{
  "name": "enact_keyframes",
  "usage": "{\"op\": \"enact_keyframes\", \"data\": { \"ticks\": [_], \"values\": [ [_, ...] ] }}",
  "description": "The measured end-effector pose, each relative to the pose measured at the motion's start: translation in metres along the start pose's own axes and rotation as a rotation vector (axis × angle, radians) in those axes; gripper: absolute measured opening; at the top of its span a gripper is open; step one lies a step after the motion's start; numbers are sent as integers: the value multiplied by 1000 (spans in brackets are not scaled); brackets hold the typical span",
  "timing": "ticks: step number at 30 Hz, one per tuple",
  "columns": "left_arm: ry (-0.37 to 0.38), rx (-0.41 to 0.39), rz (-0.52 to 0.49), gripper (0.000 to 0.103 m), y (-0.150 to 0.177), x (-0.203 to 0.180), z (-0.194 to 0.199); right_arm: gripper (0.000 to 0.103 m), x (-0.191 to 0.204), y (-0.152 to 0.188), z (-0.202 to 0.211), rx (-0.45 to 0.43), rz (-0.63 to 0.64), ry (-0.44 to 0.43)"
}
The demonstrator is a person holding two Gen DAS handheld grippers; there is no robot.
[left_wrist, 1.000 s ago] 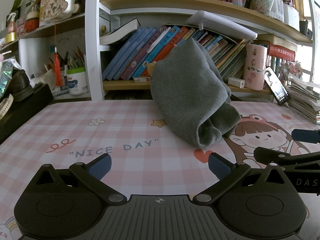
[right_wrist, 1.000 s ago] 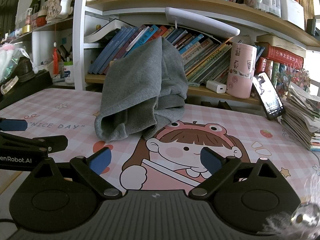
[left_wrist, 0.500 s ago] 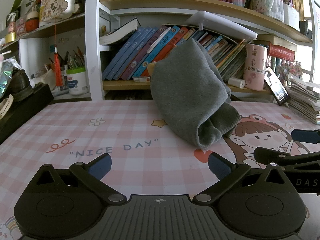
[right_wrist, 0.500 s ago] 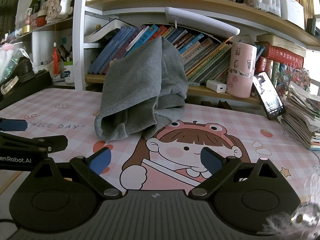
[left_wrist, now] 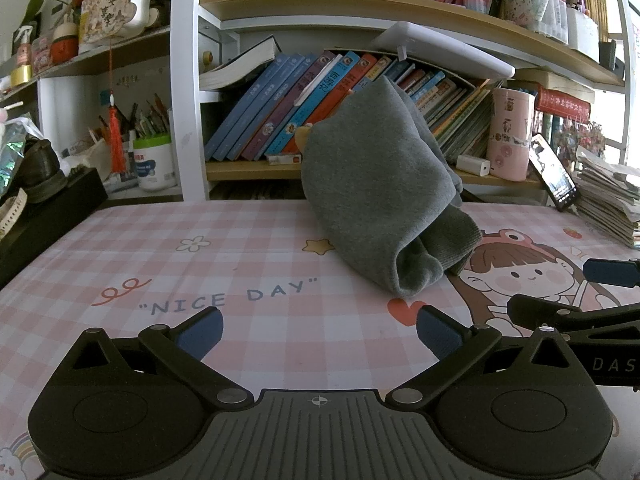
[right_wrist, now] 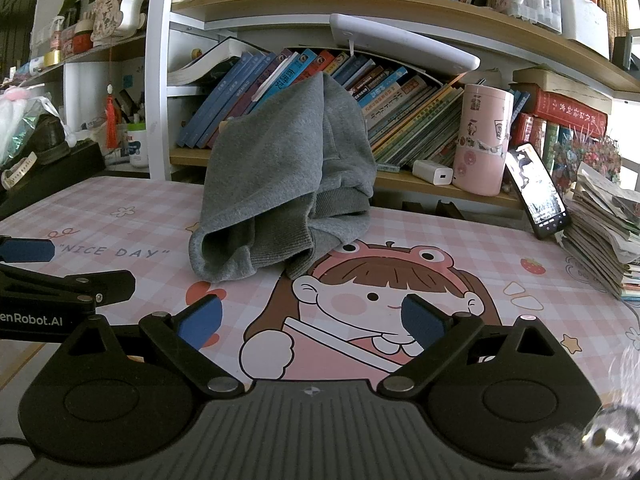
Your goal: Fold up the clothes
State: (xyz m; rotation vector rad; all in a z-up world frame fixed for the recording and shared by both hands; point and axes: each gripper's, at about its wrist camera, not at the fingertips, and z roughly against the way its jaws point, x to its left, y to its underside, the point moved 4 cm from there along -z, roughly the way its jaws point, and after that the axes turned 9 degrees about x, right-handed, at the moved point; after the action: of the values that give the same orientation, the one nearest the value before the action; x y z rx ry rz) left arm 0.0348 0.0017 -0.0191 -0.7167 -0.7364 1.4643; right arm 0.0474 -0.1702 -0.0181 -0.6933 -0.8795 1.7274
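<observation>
A grey sweatshirt lies bunched in a heap at the back of the pink checked desk mat, leaning against the bookshelf; its ribbed cuffs and hem point toward me. It also shows in the right wrist view. My left gripper is open and empty, low over the mat, well short of the garment. My right gripper is open and empty over the cartoon girl print. Each gripper shows at the edge of the other's view.
A bookshelf with slanted books stands right behind the garment. A pink cup, a white charger and a propped phone sit at the right, beside a stack of papers. A black box lies at the left.
</observation>
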Motion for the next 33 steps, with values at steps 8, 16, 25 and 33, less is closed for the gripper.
{"op": "enact_keyframes", "data": {
  "ticks": [8, 16, 25, 33],
  "values": [
    [0, 1, 3, 103, 0, 1, 1, 97, 1, 0, 0, 1, 1, 0],
    [0, -1, 1, 103, 0, 1, 1, 97, 1, 0, 0, 2, -1, 1],
    [16, 20, 9, 103, -1, 2, -3, 97, 0, 0, 0, 4, -7, 0],
    [38, 45, 19, 103, 0, 2, -7, 97, -1, 0, -1, 5, -12, -22]
  ]
}}
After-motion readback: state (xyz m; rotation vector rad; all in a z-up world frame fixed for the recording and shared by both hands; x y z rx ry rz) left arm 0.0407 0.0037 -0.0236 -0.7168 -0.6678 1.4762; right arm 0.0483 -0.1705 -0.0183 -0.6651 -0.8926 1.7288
